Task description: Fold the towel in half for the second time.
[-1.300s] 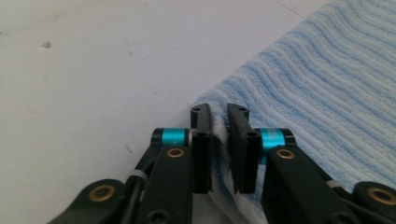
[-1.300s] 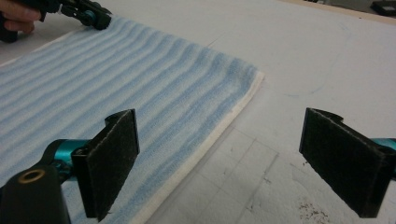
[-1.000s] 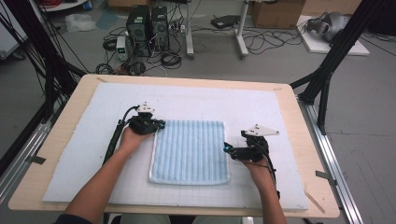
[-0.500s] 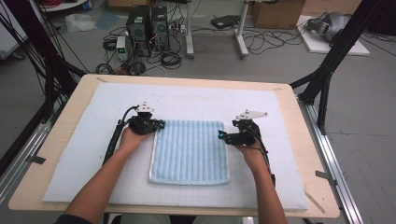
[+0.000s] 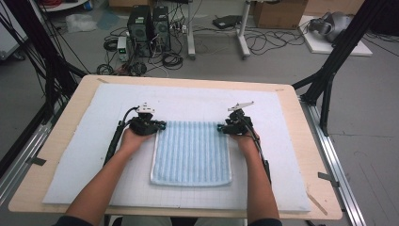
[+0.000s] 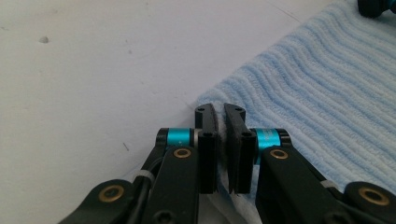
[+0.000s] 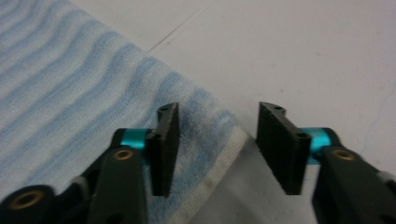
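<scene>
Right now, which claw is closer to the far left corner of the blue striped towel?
Left. The left claw is shut on that corner of the blue striped towel. The right claw straddles the far right corner, its jaws just closing, pads not yet pressing.

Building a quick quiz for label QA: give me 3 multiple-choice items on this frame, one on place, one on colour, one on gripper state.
1. Where is the left gripper on the towel?
A. far left corner
B. near right corner
C. centre

2. What colour is the towel?
A. red with dots
B. light blue, striped
C. plain black

3. How does the right gripper stand?
A. clamped tight on the cloth
B. jaws apart around the corner of the towel
C. raised high above the table

Key: 1 A, the high view shows it at that corner. 2 B, pale blue ribs in all views. 3 B, its jaws have just been closing, but a gap still shows over the corner.
</scene>
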`<state>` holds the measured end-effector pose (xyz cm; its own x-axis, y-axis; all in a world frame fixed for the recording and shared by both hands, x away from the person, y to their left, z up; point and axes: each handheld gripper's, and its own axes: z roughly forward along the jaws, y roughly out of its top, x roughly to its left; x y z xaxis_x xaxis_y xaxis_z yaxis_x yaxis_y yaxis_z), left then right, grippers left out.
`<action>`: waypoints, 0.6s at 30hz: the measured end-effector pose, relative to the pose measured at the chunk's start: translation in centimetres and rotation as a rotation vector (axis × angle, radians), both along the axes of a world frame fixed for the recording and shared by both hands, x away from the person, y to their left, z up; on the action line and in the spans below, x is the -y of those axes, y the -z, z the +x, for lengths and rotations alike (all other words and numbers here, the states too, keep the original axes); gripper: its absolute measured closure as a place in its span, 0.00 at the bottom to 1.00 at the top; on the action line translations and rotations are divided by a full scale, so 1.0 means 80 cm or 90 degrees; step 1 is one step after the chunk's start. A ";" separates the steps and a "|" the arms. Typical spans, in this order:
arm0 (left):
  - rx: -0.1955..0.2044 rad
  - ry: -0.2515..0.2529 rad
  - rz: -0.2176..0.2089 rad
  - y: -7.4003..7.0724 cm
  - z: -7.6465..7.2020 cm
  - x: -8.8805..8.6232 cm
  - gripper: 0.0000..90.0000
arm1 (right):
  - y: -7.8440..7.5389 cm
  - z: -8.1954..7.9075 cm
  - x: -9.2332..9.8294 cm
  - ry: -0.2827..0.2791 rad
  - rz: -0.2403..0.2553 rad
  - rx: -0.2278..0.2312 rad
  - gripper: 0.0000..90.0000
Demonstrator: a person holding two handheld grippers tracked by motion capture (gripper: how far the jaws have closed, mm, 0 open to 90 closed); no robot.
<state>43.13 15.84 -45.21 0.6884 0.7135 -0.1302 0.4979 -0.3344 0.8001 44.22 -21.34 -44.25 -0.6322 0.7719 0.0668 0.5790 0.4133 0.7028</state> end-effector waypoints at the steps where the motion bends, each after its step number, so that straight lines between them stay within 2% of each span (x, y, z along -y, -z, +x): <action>1: 0.000 0.000 -0.001 0.000 0.000 0.000 0.93 | -0.001 0.000 0.000 -0.014 0.008 -0.006 0.78; 3: -0.004 -0.004 -0.005 0.000 0.001 -0.002 0.94 | -0.003 -0.002 -0.007 -0.038 -0.010 0.002 0.89; 5: -0.008 -0.019 -0.024 -0.001 0.003 -0.005 0.94 | -0.005 -0.003 -0.012 -0.049 -0.037 0.019 0.92; 8: 0.014 -0.049 -0.046 -0.005 0.008 -0.009 0.95 | -0.010 -0.002 -0.017 -0.031 -0.053 0.031 0.94; 9: 0.013 -0.052 -0.048 -0.007 0.010 -0.009 0.95 | -0.013 0.000 -0.018 -0.022 -0.058 0.044 0.94; 11: 0.023 -0.056 -0.049 -0.014 0.017 -0.010 0.95 | -0.019 0.003 -0.019 -0.004 -0.054 0.064 0.94; 13: 0.038 -0.062 -0.069 -0.021 0.022 -0.012 0.95 | -0.024 0.007 -0.019 0.012 -0.044 0.082 0.94; 16: 0.088 -0.074 -0.109 -0.029 0.024 -0.016 0.95 | -0.028 0.011 -0.017 0.021 -0.019 0.091 0.94; 18: 0.091 -0.067 -0.107 -0.030 0.023 -0.017 0.96 | -0.031 0.010 -0.015 0.030 0.003 0.100 0.94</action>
